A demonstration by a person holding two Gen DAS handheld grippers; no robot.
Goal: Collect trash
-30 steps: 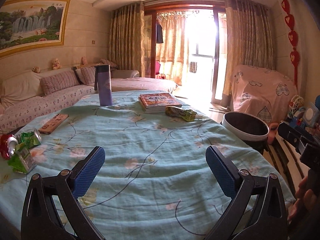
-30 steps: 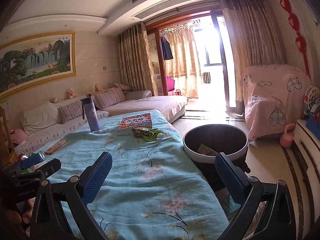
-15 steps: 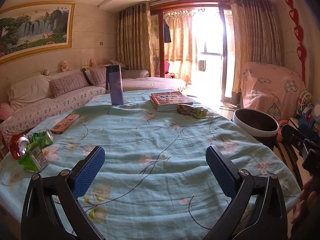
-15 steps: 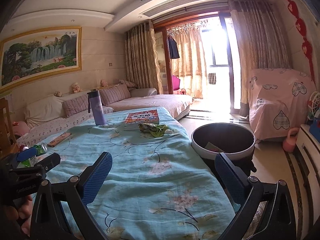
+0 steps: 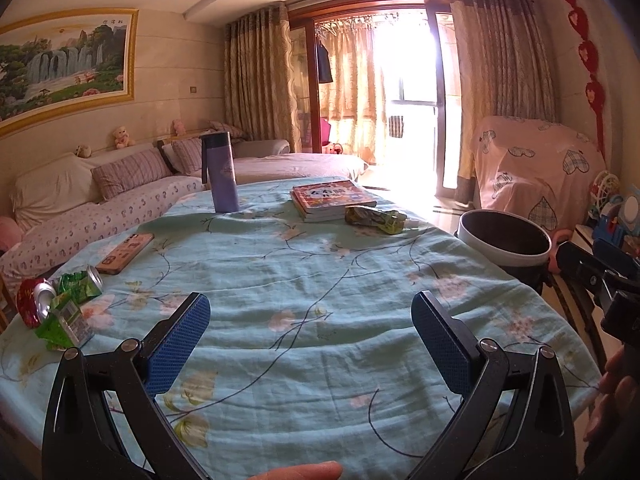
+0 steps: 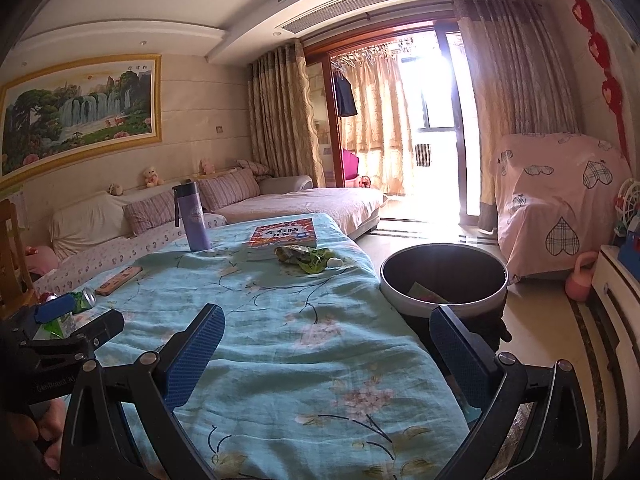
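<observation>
Both tongs, left tongs & right tongs, spread wide w/ nothing held, hovering over the bench; reach step, I'd say. Crushed cans lie far left of left tongs, green wrapper ahead of right tongs, bin to its right. Next: prob. swing left tongs onto cans, pinch.

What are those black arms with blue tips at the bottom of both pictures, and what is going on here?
No robot here: a person holds a hand-held gripper in each hand, each carrying a camera that looks out along its two blue-padded fingers. One picture comes from the left hand-held gripper, the other from the right hand-held gripper. Both are open and hold nothing. They hover over a table under a flowered cloth. On it lie crushed cans and a green carton at the left, a remote, a purple bottle, books and a crumpled wrapper. A bin beside the table waits for the trash.
</observation>
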